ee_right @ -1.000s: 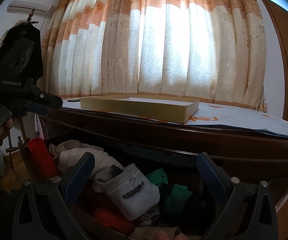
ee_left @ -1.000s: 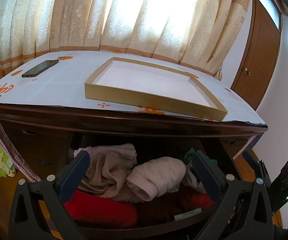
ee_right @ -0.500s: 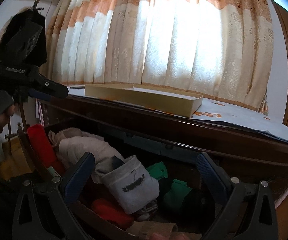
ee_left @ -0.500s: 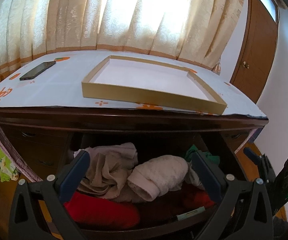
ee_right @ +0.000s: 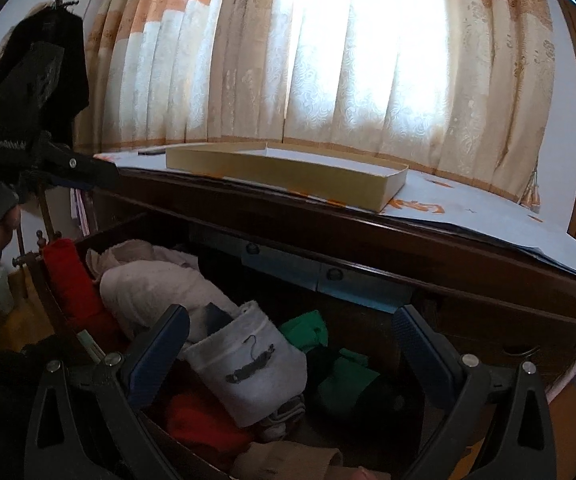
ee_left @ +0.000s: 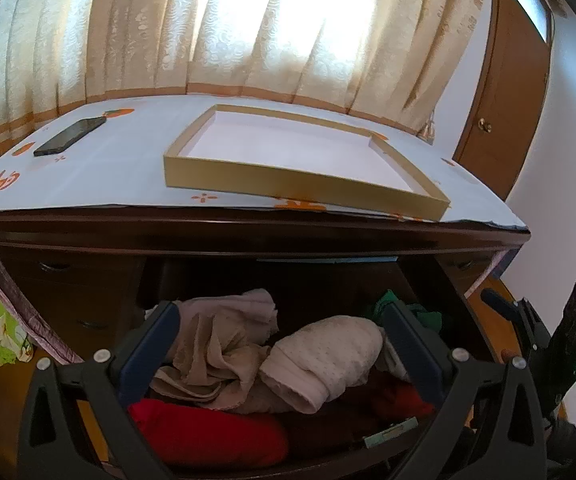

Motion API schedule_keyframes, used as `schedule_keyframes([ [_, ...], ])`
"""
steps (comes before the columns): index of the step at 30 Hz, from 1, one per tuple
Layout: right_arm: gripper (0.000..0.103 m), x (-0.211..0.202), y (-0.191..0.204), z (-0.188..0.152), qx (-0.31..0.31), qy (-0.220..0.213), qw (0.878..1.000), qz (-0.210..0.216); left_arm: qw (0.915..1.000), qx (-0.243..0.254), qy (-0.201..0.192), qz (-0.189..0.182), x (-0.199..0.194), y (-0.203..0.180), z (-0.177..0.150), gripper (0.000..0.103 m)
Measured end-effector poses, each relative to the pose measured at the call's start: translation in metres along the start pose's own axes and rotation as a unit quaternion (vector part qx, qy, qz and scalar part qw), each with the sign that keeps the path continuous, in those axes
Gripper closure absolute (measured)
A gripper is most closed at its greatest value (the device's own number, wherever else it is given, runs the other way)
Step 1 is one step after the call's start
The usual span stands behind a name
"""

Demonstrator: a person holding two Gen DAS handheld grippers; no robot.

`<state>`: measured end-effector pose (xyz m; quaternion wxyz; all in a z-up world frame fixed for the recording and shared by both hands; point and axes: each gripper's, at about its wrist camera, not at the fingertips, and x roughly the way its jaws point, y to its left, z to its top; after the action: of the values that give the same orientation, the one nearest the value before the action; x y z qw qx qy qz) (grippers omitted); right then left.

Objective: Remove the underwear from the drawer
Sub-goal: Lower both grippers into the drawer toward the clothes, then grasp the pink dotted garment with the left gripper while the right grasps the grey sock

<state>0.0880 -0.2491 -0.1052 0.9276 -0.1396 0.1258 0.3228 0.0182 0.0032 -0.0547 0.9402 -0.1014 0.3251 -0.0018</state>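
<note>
The dresser's drawer (ee_left: 460, 308) stands pulled out and full of rolled clothes. In the left wrist view a pale pink roll (ee_left: 328, 360), a crumpled beige garment (ee_left: 215, 344) and a red roll (ee_left: 207, 436) lie between the fingers of my open left gripper (ee_left: 279, 320), which hovers just above them. In the right wrist view a white roll with a dark print (ee_right: 251, 364), green pieces (ee_right: 340, 376) and a red piece (ee_right: 195, 416) sit under my open right gripper (ee_right: 292, 328). Nothing is held. The left gripper (ee_right: 47, 164) also shows at that view's left edge.
On the dresser top lie a shallow gold-sided box lid (ee_left: 300, 164) and a dark phone (ee_left: 69, 136) on a printed white cover. Curtains hang behind. A brown door (ee_left: 500, 92) is at the right. Dark clothes on a stand (ee_right: 43, 60) are at the left.
Both grippers have risen slightly and tilted downward toward the drawer, so its contents show more fully. Both stay open. The clothes have not moved.
</note>
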Motion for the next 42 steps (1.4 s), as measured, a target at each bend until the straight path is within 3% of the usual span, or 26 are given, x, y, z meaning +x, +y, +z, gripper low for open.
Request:
schedule_keyframes([
  [6,0.001,0.003,0.000,0.001,-0.006,0.020,1.000,0.006,0.9994,0.028,0.022,-0.003,0.014,-0.007,-0.005,0.000],
  [15,0.001,0.026,-0.009,0.010,0.003,0.108,0.993,0.045,0.9926,0.104,0.063,-0.002,0.043,-0.018,-0.013,0.000],
  [21,0.001,0.040,-0.011,0.014,-0.005,0.158,0.985,0.062,0.9821,0.161,0.095,-0.025,0.060,-0.032,-0.020,0.000],
  [28,0.001,0.053,0.017,0.015,-0.119,0.206,0.968,0.080,0.9725,0.186,0.131,-0.049,0.076,-0.040,-0.024,0.000],
  [31,0.001,0.060,0.020,0.015,-0.142,0.222,0.960,0.091,0.9673,0.198,0.145,-0.066,0.078,-0.045,-0.024,0.000],
  [39,0.001,0.079,0.006,0.017,-0.102,0.273,0.950,0.110,0.9542,0.222,0.181,-0.085,0.091,-0.052,-0.022,0.001],
  [42,0.001,0.083,0.005,0.017,-0.099,0.283,0.947,0.113,0.9508,0.226,0.194,-0.086,0.098,-0.053,-0.023,0.006],
])
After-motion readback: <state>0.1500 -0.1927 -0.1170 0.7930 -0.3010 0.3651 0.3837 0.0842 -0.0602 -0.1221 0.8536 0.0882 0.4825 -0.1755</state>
